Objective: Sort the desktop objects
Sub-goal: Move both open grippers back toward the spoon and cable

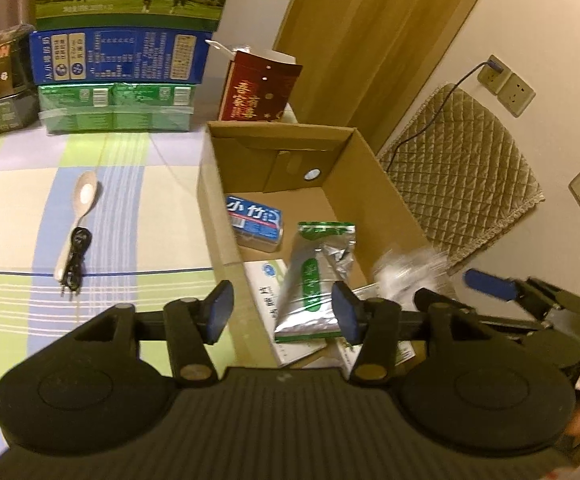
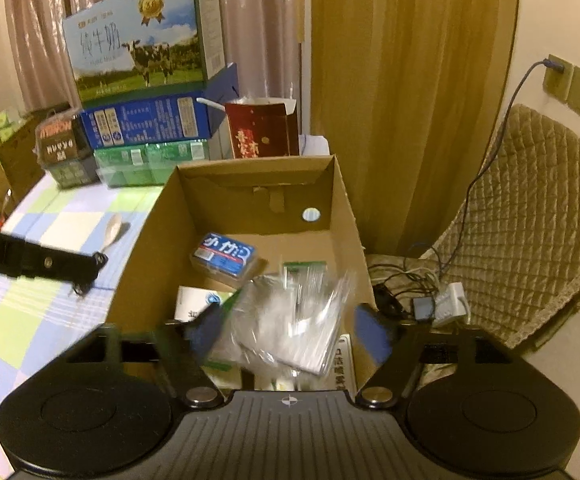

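Note:
An open cardboard box stands on the table's right side and holds a blue tissue pack, a silver-green pouch and a white booklet. My left gripper is open and empty over the box's near left wall. My right gripper is open above the box; a clear plastic bag, blurred, lies between its fingers, apart from them. The bag shows blurred in the left wrist view. A beige spoon and a coiled black cable lie on the checked tablecloth.
Stacked milk cartons and a red paper bag stand at the back of the table. A quilted chair with a power strip and cables stands to the right of the box. Wall sockets are behind it.

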Demonstrator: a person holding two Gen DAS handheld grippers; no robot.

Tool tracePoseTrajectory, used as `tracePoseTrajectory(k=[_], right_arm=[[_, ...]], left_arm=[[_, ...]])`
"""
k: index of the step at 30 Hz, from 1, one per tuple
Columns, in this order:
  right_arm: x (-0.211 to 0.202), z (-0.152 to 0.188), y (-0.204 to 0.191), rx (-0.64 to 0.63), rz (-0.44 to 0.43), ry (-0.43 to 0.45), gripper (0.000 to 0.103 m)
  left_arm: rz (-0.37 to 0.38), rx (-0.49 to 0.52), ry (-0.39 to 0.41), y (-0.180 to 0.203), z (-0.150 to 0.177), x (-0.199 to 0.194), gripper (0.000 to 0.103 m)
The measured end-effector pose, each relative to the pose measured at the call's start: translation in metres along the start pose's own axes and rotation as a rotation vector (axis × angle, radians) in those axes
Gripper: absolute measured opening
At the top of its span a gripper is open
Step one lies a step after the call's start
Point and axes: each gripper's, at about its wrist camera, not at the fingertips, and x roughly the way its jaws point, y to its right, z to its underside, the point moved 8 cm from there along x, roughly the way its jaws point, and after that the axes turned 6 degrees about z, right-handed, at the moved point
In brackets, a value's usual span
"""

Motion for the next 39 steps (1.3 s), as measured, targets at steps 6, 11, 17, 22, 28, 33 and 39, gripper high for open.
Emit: tracePoseTrajectory(k=[6, 11, 17, 22, 28, 33, 39], right_arm=[[-0.004, 0.005, -0.001, 0.004, 0.004, -0.009, 0.078], [-0.008, 0.013, -0.002, 0.006, 0.007, -0.019, 0.079], [-0.019, 0.022, -0.008, 0.014, 0.006, -0.025, 0.086], [-0.031, 0.031, -0.022, 0.006, -0.004, -0.022, 0.094], [-0.038, 0.04, -0.042, 0.001, -0.02, -0.023, 0.101], [-0.043, 0.045, -0.061, 0.003, -0.041, -0.032, 0.101], [-0.054, 0.047, -0.085, -0.008, -0.065, -0.024, 0.101]], left_arm=[[-0.033, -0.001, -0.003, -0.015, 0.01, -0.006, 0.063], [-0.063, 0.026, 0.002, -0.023, 0.019, -0.013, 0.072], [-0.088, 0.062, 0.016, -0.03, 0.032, -0.027, 0.088], [-0.116, 0.075, 0.029, -0.045, 0.044, -0.046, 0.098], [-0.187, 0.051, 0.048, -0.087, 0.062, -0.08, 0.102], [-0.255, 0.03, 0.064, -0.125, 0.079, -0.111, 0.102], [-0.312, 0.009, 0.072, -0.16, 0.105, -0.141, 0.102]])
